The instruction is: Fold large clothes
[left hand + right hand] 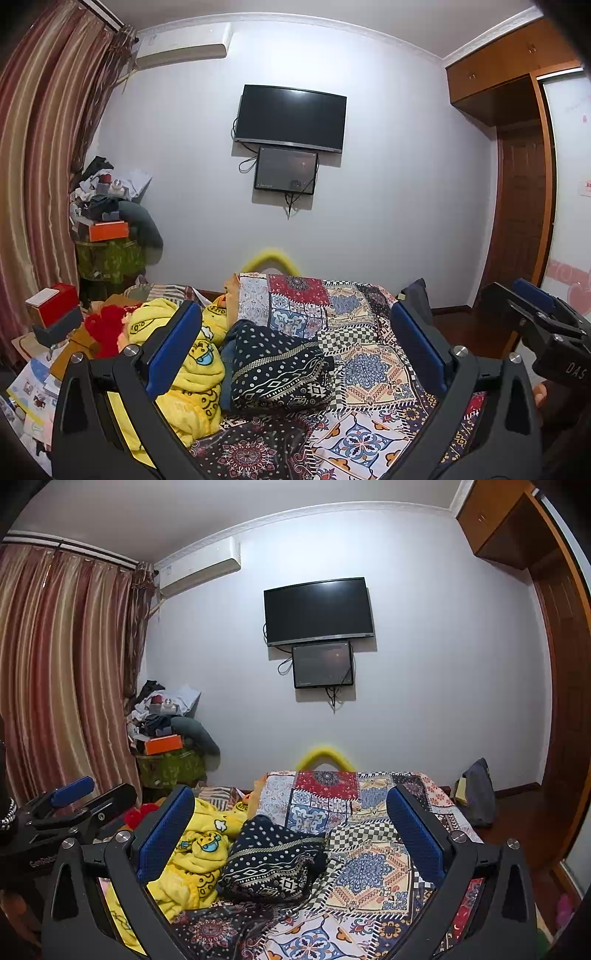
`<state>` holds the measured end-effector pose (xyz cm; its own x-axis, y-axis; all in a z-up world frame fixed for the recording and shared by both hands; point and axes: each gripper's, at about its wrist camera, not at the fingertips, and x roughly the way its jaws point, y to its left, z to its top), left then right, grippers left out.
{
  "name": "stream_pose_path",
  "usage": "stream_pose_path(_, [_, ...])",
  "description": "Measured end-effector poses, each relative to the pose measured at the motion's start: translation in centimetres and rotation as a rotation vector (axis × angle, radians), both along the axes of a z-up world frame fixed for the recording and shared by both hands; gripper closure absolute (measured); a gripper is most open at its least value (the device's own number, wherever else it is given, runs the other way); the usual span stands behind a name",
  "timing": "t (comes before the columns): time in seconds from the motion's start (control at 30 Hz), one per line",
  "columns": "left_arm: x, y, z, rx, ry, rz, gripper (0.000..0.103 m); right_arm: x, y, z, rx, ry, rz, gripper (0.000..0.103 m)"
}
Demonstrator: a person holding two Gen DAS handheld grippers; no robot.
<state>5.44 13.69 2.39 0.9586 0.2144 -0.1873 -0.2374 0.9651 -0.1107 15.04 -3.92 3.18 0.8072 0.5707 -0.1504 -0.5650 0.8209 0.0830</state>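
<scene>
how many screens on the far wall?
2. The large TV is mounted at mid-wall; the smaller screen hangs directly below it, overlapping its bottom edge, with cables dangling beneath. Both look dark. None seems hidden.

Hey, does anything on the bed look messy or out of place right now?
Yes. The yellow cartoon-print garment lies crumpled in a heap at the left of the patchwork bedspread, unfolded. The dark navy patterned cloth beside it is loosely bunched.
</scene>
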Motion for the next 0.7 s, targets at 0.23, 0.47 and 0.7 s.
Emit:
stream_pose_path(0.23, [0.2,0.0,-0.3,-0.014,0.007,-0.020,0.001,0.1,-0.1,0.0,-0.002,0.001,-0.005,0.000])
stream_pose_path(0.47, [0.3,-0.4,-0.2,-0.012,0.010,-0.043,0.001,0.0,-0.2,0.1,0.000,0.000,-0.010,0.000])
stream_pose_path(0.7, [0.3,-1.0,0.0,0.004,0.014,-0.056,0.001,0.0,-0.2,0.3,0.004,-0.002,-0.016,0.000])
